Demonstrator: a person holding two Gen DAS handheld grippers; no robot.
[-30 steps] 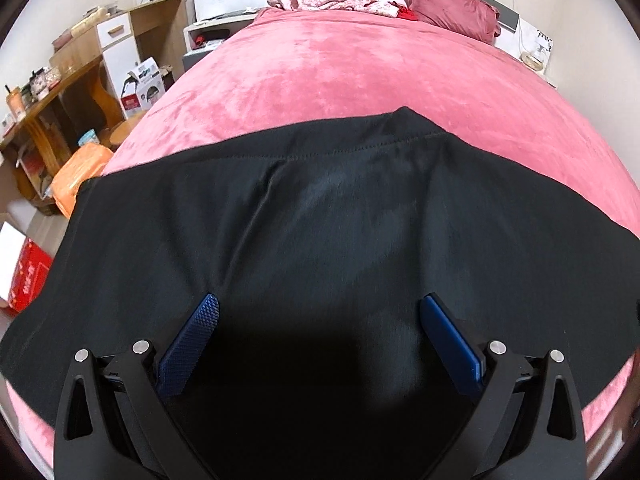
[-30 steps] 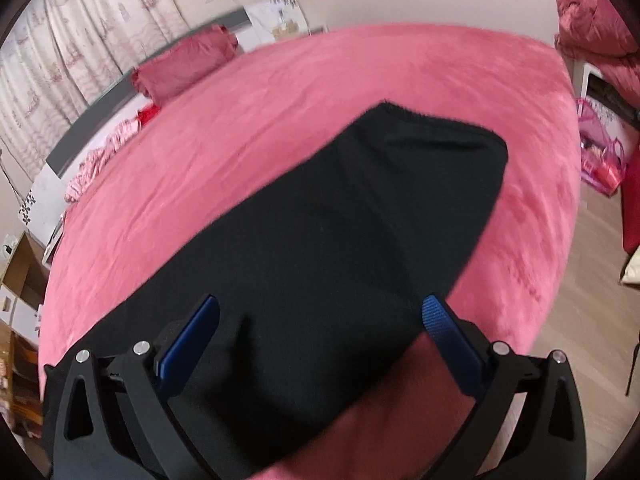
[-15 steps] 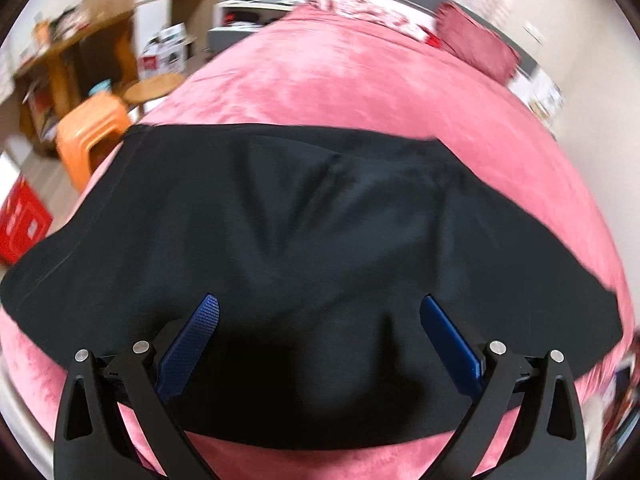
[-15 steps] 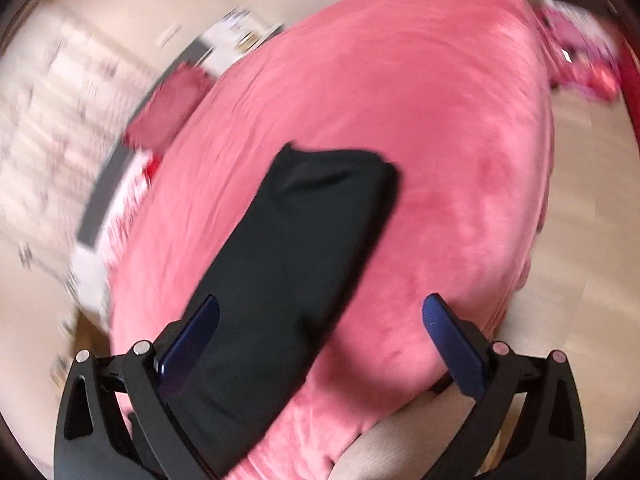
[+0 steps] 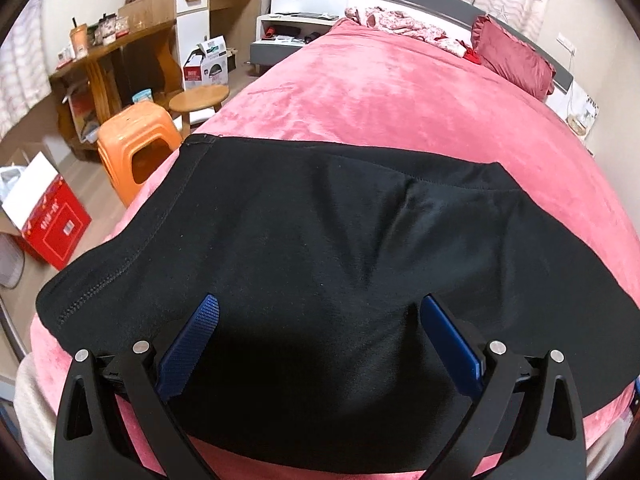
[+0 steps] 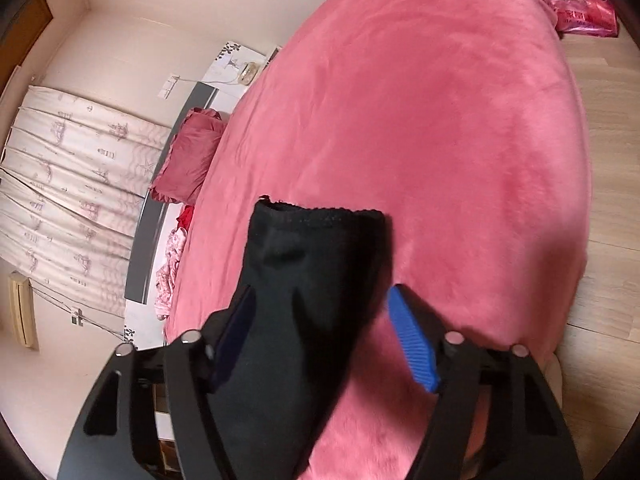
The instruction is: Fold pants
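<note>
Since the earlier frames the right hand-held gripper (image 6: 320,320) has rolled and travelled along the garment to the leg end of the black pants (image 5: 320,264), and its jaws, then wide, are now closing with the cloth between them. The left pad sits against the fabric; the right pad (image 6: 412,340) stands apart from the cloth with pink bedspread visible in the gap, so no grip is made yet. The leg hem (image 6: 320,216) lies just ahead of the fingertips.

The left hand-held gripper (image 5: 320,336) has shifted sideways over the upper part of the pants and now looks down on the waistband (image 5: 152,232), at the edge of the bed (image 5: 400,100) nearest the orange stool (image 5: 136,136). Its jaws stand wide and hold nothing; the fabric lies below them and contact cannot be confirmed.

The pants lie flat along the near side of the bed, the legs apparently laid one over the other, the length unfolded.

Assessment: the right side is being set to pinch the leg end, which suits carrying it toward the waistband for a lengthwise fold. The left side is placed to take the waist but has not begun closing. The fold itself is not yet started.
</note>
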